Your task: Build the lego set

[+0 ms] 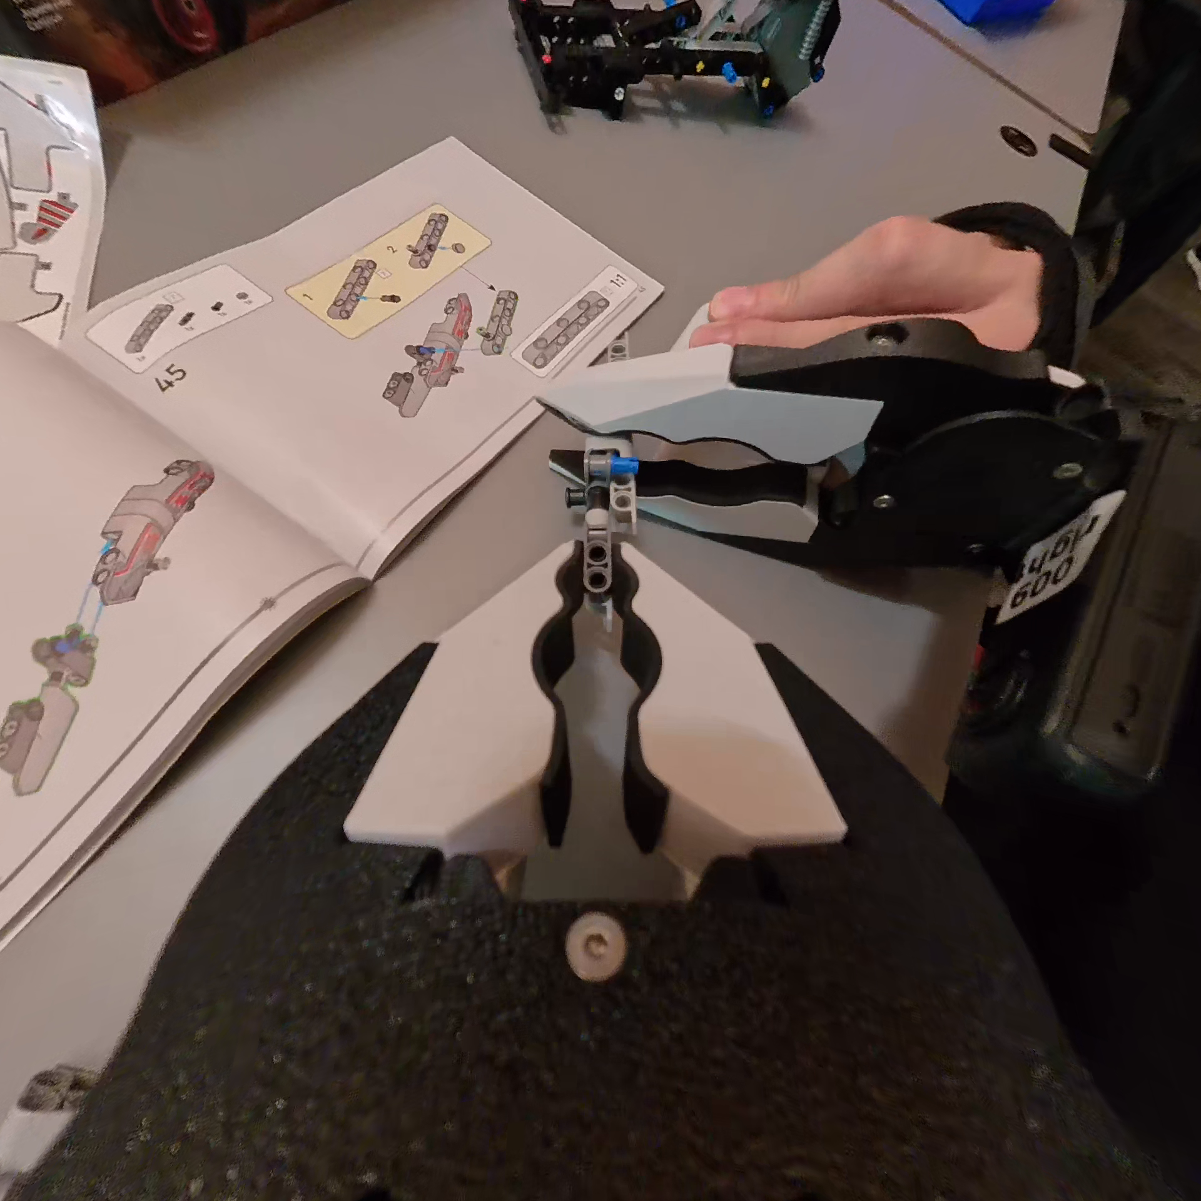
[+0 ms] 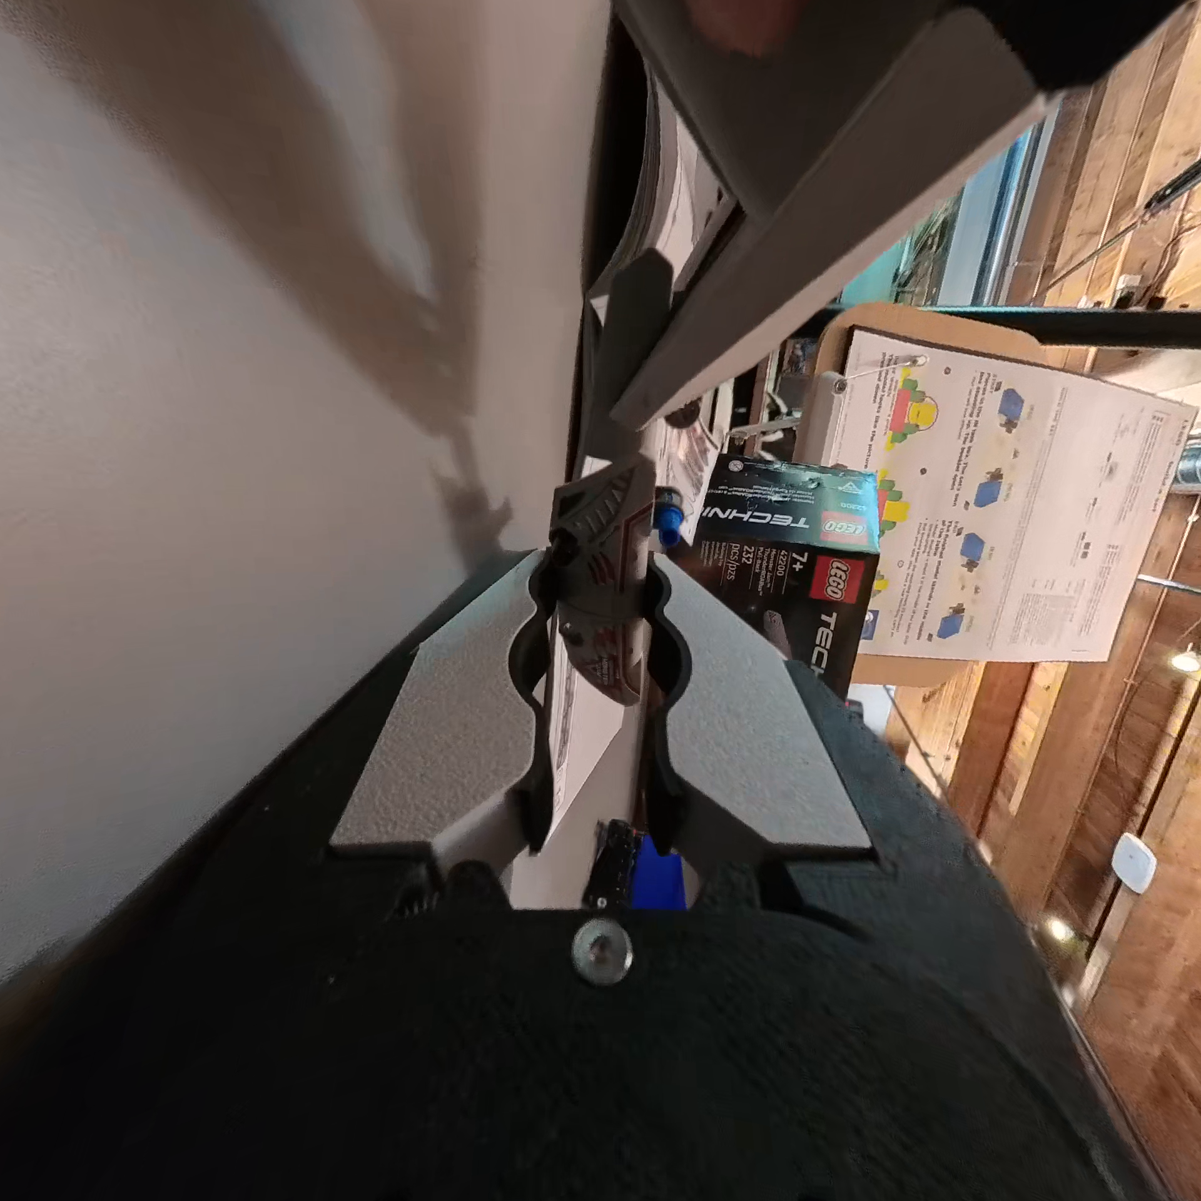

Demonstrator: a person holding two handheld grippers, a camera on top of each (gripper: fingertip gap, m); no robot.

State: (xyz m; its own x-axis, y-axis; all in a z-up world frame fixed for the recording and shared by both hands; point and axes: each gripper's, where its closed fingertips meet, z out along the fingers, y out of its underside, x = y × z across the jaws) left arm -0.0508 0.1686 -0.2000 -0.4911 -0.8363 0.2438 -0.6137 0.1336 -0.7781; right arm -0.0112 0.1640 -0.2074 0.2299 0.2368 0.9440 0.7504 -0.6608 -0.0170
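- My left gripper (image 1: 598, 578) is closed on the lower end of a small grey lego sub-assembly (image 1: 601, 513), its holed beam pinched between the black pads, held above the near right part of the grey table (image 1: 747, 195).
- My right gripper (image 1: 585, 448) comes in from the right and is clamped on the upper end of the same piece; in its own view it grips a grey panel with red markings (image 2: 601, 585), beside a blue pin (image 2: 669, 523).
- I judge this to be a joining step, so I should line the pin up with its hole and press straight, without twisting.
- The open instruction booklet (image 1: 292, 390) lies to the left for checking orientation.
- The black chassis (image 1: 663, 58) waits at the far side.
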